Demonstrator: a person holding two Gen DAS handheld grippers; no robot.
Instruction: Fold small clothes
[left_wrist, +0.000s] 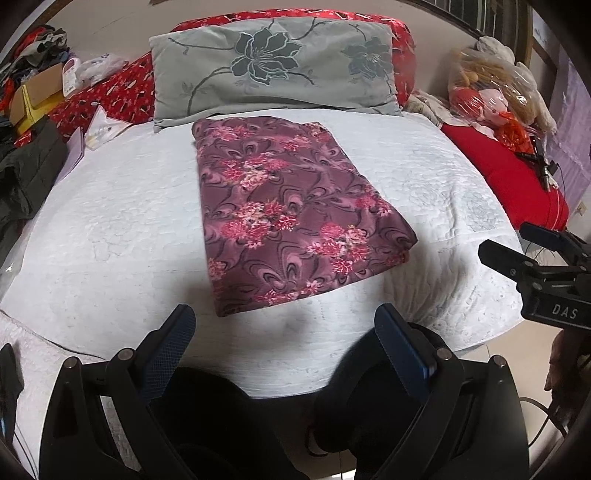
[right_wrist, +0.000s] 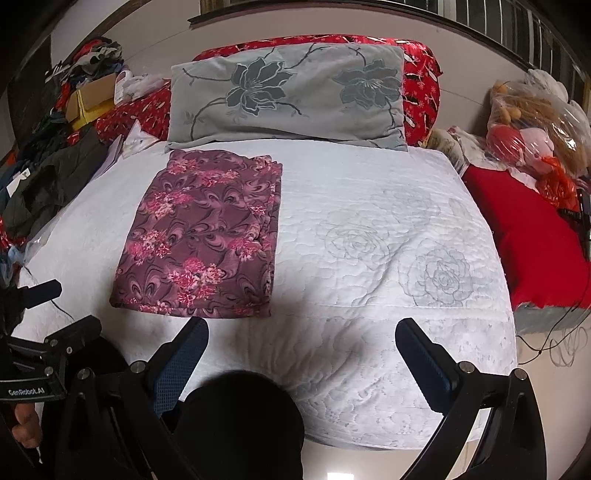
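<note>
Just below the pillow (left_wrist: 273, 70), folded garment (left_wrist: 291, 210) lies flat; both our tongs (left_wrist: 286, 339) (right_wrist: 301, 347) wide open, empty; careless regrasp could undo folds.

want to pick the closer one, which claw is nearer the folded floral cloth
Left. The left claw sits open right at the floral cloth's near edge; the right claw is open, off to its right.

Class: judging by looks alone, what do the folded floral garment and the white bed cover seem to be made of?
Folded floral garment: probably thin printed woven or knit cloth, matte; it lies flat with soft layered edges. White bed cover: apparently quilted cotton-like fabric, matte; stitched rose outlines puff its surface.
</note>
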